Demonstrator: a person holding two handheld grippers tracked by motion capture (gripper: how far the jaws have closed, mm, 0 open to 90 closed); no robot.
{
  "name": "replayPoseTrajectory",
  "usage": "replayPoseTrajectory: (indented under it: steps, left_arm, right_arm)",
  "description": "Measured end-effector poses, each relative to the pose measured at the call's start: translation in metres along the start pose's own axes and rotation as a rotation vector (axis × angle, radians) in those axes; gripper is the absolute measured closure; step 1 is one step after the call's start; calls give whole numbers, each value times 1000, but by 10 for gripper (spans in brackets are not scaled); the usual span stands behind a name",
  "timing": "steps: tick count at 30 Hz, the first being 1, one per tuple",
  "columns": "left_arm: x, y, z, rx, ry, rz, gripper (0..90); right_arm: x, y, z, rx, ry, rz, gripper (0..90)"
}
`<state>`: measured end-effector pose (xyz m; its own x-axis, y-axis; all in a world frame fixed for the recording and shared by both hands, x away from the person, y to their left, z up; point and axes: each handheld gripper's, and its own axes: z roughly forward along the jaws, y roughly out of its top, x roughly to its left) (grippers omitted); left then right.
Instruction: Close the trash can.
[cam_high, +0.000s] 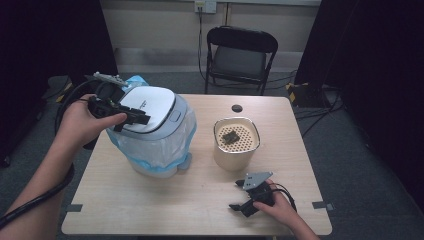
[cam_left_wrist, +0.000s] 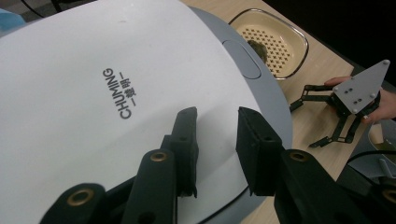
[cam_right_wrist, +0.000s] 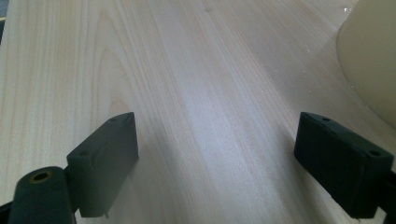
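A waste bin with a white lid (cam_high: 149, 104) and grey rim stands on the left of the wooden table (cam_high: 200, 210), lined with a bluish plastic bag (cam_high: 150, 147). My left gripper (cam_high: 136, 120) hovers over the lid's left side. In the left gripper view the lid (cam_left_wrist: 93, 93) reads CHUMING, and the left gripper (cam_left_wrist: 215, 119) is open a little, holding nothing. A cream container (cam_high: 236, 142) with a perforated insert and a dark scrap sits at centre right. My right gripper (cam_high: 236, 195) rests low near the front edge. Its jaws (cam_right_wrist: 215, 163) are wide open over bare wood.
A black folding chair (cam_high: 240, 55) stands behind the table. A small dark round spot (cam_high: 237, 108) marks the far tabletop. Tape pieces (cam_high: 322, 205) mark the front corners. Cables run on the floor at the right. The cream container's wall (cam_right_wrist: 373, 60) is close to my right gripper.
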<state>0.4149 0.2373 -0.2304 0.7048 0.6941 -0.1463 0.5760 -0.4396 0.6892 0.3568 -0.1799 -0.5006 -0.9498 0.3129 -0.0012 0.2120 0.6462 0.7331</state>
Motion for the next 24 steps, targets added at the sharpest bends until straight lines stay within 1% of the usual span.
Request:
replayPoseTrajectory:
  steps: [1, 3, 5, 6, 7, 8, 10, 11, 12, 13, 16, 17, 18, 20, 21, 23, 24]
  left_arm:
    - [-1, 3, 6, -12, -2, -1, 686]
    - [-2, 5, 9, -19, 3, 2, 686]
    - [-3, 10, 13, -17, 31, 11, 697]
    - [-3, 10, 13, -17, 31, 11, 703]
    - [-4, 13, 15, -11, 52, 14, 712]
    - [-4, 14, 16, -8, 62, 21, 719]
    - [-4, 15, 18, -10, 65, 14, 733]
    - [-3, 17, 19, -8, 85, 23, 739]
    - [-3, 17, 19, -8, 85, 23, 739]
    - [-4, 19, 21, -6, 111, 32, 740]
    - [-5, 23, 24, 8, 130, 40, 748]
    - [-5, 24, 25, 8, 131, 42, 759]
    - [-6, 24, 25, 22, 139, 54, 760]
    - [-6, 24, 28, 21, 142, 55, 765]
    - [-7, 24, 29, 20, 142, 73, 765]
    - [-7, 24, 31, 4, 135, 68, 765]
    - [-7, 24, 31, 4, 135, 68, 765]
  right_arm:
    - [0, 0, 0, 0, 0, 0, 129]
    - [0, 0, 0, 0, 0, 0, 128]
    - [0, 0, 0, 2, -1, 4, 128]
    - [0, 0, 0, 2, -1, 4, 128]
    - [1, 0, 0, 1, -3, 4, 128]
    - [1, 0, 0, 1, -3, 4, 128]
    - [1, 0, 0, 1, -1, 4, 128]
    - [1, 0, 0, 2, -1, 4, 128]
    - [1, 0, 0, 2, -1, 4, 128]
    - [0, 0, 0, 1, -1, 3, 128]
    - [1, 0, 0, 1, -1, 4, 128]
    - [1, 0, 0, 1, -2, 4, 128]
    - [1, 0, 0, 1, -2, 5, 128]
    - [1, 0, 0, 1, -2, 5, 128]
    - [1, 0, 0, 1, -2, 5, 128]
    - [1, 0, 0, 1, -3, 6, 128]
    - [1, 0, 0, 1, -3, 6, 128]
